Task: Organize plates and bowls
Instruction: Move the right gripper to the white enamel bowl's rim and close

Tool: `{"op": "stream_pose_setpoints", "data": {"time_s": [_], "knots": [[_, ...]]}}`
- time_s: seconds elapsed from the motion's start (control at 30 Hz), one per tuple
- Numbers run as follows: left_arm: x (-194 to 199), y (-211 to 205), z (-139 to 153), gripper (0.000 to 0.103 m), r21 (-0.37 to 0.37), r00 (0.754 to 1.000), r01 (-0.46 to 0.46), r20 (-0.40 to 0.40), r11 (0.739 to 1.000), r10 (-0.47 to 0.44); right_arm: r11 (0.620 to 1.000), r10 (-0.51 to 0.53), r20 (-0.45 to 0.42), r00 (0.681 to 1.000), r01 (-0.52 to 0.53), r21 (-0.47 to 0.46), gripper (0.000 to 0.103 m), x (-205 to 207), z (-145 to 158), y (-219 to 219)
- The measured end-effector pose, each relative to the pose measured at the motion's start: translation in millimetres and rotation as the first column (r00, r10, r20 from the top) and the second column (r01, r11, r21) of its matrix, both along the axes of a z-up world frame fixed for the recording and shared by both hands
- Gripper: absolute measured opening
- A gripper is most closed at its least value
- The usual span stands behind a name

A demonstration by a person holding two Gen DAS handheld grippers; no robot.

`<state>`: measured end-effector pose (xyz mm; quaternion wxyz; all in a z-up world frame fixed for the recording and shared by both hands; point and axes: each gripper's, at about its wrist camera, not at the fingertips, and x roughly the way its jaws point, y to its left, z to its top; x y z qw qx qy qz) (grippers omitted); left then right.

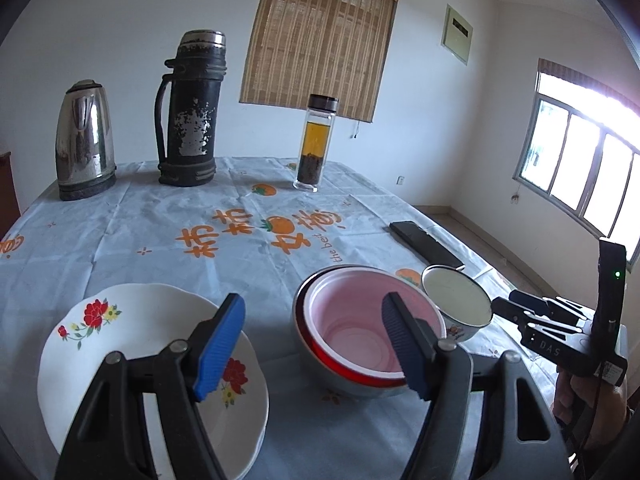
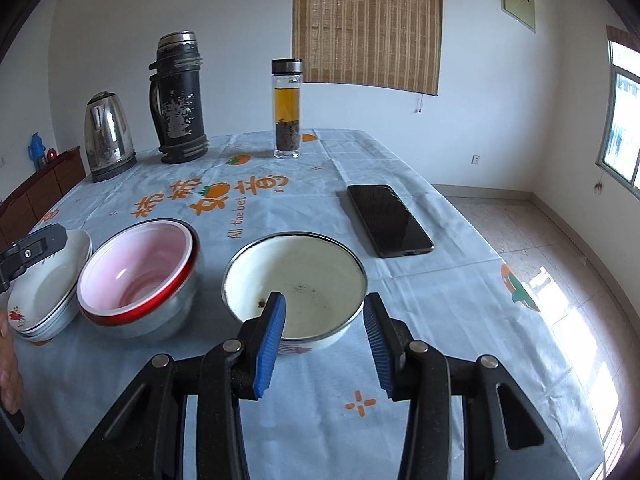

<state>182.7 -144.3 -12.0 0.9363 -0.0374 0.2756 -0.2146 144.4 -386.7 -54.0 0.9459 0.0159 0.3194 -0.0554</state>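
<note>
A stack of white floral plates [image 1: 132,344] lies near left on the tablecloth. To its right stands a metal bowl with a red rim and a pink bowl nested inside [image 1: 352,320]. My left gripper [image 1: 316,348] hovers open above both, one pad over the plates and the other over the pink bowl, with nothing between them. My right gripper [image 2: 324,344] is shut on the near rim of a small white enamel bowl [image 2: 304,280], its left pad inside and its right pad outside. In the left wrist view that white bowl [image 1: 456,296] hangs tilted beside the nested bowls' right rim.
At the far side of the table stand a steel kettle [image 1: 84,140], a worn black thermos [image 1: 192,112] and a glass tea bottle [image 1: 314,144]. A black phone [image 2: 388,220] lies near the right table edge. Tiled floor and windows are to the right.
</note>
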Motion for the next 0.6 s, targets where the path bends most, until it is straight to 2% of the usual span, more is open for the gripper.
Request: {"op": "stream_pose_setpoints", "data": {"time_s": [0.13,0.23,0.33,0.43,0.5,0.6], "knots": [[-9.5,-23.7,15.1,0.065,0.039,0.998,0.04,0.038,0.998,-0.041,0.999,-0.036,-0.004,0.999,0.037,0.033,0.042,4.5,-7.5,-17.6],[-8.4,-51.8,21.4,0.054,0.055,0.995,0.092,0.025,0.994,-0.094,0.997,-0.041,-0.01,0.999,0.041,0.067,0.034,10.5,-12.0,-28.0],[-3.8,-87.2,22.5,0.038,0.101,0.989,0.145,0.001,0.984,-0.146,0.995,-0.036,-0.016,0.999,0.037,0.093,0.03,15.5,-15.4,-34.8],[0.7,-120.7,20.5,0.029,0.154,0.981,0.193,-0.039,0.969,-0.189,0.992,-0.027,-0.027,0.999,0.031,0.12,0.026,23.0,-19.8,-40.2],[6.2,-139.5,14.0,0.027,0.202,0.979,0.203,-0.076,0.958,-0.192,0.99,-0.017,-0.031,0.999,0.021,0.136,0.025,26.1,-22.3,-43.0],[15.1,-154.0,1.2,0.026,0.212,0.972,0.218,-0.136,0.953,-0.192,0.986,0.005,-0.036,0.999,0.001,0.166,0.015,30.9,-27.1,-45.2]]}}
